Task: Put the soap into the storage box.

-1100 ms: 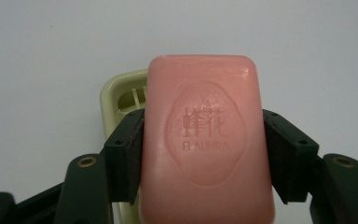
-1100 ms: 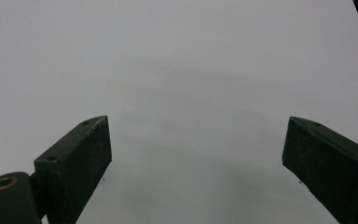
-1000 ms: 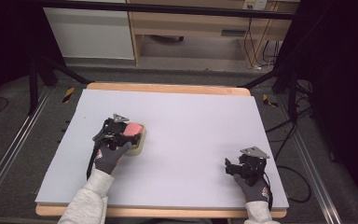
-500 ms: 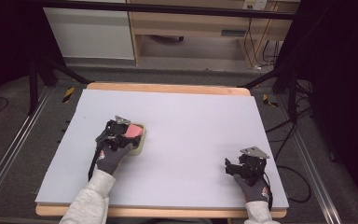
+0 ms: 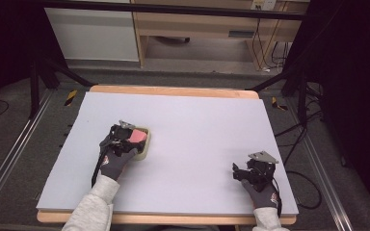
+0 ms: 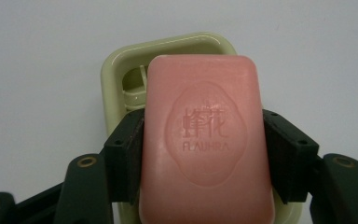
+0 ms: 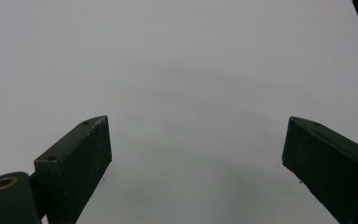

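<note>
Left gripper (image 5: 127,137) sits on the left half of the table, held by a gloved hand (image 5: 115,161) whose grey sleeve (image 5: 89,209) comes in from the bottom edge of the high view. Its two black jaws are closed against the long sides of a pink bar of soap (image 6: 205,140), one jaw on each side, so the soap is clamped between them. The soap's top face carries a pressed oval mark with characters and the letters FLAUHRA. Directly under and around the soap is a pale yellow-green soap dish (image 6: 121,74) with rounded corners; the dish's rim shows beyond the far end and the left side of the bar, and a bit of its ribbed inside shows at the far left corner. Whether the soap is resting in the dish or held just above it cannot be told. In the high view the soap (image 5: 136,136) and the dish (image 5: 144,149) lie right at the gripper's tip.

Right gripper (image 5: 250,172) is near the table's front right corner, well apart from the dish, in the other gloved hand (image 5: 265,195). In the right gripper view its jaws stand wide apart with nothing between them but the bare pale grey tabletop (image 7: 177,70).

The table (image 5: 202,125) has a wooden edge along its front and back.
</note>
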Tool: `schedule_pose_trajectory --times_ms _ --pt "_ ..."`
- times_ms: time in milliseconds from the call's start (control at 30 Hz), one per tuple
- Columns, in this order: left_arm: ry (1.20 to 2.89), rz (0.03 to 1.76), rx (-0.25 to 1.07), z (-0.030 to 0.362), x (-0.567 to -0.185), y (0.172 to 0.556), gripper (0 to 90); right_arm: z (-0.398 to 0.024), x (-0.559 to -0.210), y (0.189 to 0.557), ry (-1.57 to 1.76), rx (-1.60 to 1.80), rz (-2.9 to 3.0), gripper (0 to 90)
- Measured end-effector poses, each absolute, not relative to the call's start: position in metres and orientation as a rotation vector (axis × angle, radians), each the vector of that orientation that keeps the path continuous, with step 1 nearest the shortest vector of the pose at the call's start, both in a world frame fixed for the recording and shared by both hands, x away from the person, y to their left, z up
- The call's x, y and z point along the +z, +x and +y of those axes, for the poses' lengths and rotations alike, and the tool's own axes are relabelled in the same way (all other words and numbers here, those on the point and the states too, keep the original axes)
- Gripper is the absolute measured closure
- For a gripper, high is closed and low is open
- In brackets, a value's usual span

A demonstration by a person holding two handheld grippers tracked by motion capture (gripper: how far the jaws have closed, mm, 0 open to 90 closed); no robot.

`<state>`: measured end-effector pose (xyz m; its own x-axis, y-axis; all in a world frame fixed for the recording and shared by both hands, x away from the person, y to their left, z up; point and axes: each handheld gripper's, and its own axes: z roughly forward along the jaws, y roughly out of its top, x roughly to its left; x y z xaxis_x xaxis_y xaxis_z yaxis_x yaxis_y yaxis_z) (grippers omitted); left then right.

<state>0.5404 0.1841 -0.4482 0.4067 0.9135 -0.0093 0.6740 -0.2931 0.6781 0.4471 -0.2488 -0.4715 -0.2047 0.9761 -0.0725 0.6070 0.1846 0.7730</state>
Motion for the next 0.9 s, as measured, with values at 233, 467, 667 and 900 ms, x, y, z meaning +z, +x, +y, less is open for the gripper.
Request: schedule_pose_trajectory --times_ms 233,467,667,900 --pt "2.059 1.355 0.509 0.1842 -0.4496 0.5412 37.1 -0.2488 -0.4714 0.447 1.482 0.83 1.89 8.3" --pt "2.056 1.361 0.502 0.185 -0.4515 0.5421 37.1 -0.2489 -0.4715 0.4471 1.481 0.829 1.888 8.2" --pt "2.059 1.355 0.502 0.1852 -0.4519 0.5423 37.0 -0.2487 -0.4715 0.447 1.48 0.829 1.888 8.1" --pt "2.054 1.322 0.515 0.1864 -0.4493 0.5406 33.3 -0.2488 -0.4715 0.447 1.48 0.829 1.885 8.1"
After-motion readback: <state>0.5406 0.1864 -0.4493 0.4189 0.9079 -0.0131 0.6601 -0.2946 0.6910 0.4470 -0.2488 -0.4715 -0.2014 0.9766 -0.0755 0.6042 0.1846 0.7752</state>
